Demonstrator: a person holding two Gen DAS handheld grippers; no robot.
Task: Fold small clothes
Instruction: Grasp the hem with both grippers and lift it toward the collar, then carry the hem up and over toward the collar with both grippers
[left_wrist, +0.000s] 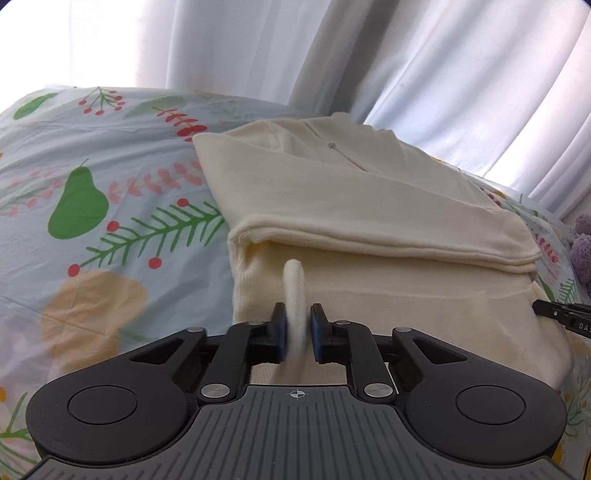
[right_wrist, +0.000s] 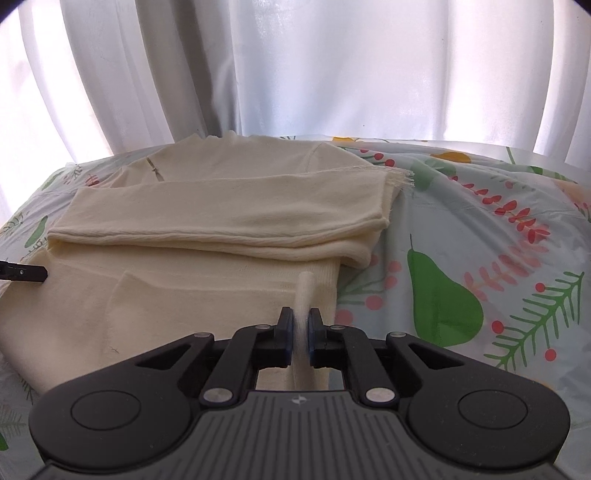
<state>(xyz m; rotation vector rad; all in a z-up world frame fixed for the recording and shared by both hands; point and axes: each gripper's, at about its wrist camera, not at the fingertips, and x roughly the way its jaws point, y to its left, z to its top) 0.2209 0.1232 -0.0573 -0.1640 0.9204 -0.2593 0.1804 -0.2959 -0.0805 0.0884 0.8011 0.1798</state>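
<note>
— Gripping the near hem at two places, what do the tools hold?

— One cream knit garment, soft and finely ribbed along its lower band, lies on a bedsheet printed with green pears, fir sprigs and red berries on pale blue. The left gripper pinches a raised fold of the hem between its blue pads, jaws nearly together. The right gripper does the same near the garment's right corner, a thin ridge of knit standing up between its fingers.

— How is the garment arranged?

— Two sleeves are folded across the chest, stacked as flat bands with rounded edges; one cuff, seen from the right wrist, ends in a frayed fringe. A short neck opening with a small metal fastener shows near the collar.

— Anything else in view?

— White curtains, smooth and hanging in long pleats, glow behind the bed. A purple fuzzy object sits at the sheet's edge in the left view; what it is cannot be told.

— Any lettering?

— The letters "DA" show on the black tip of the right gripper in the left view; the rest is cut off.
</note>
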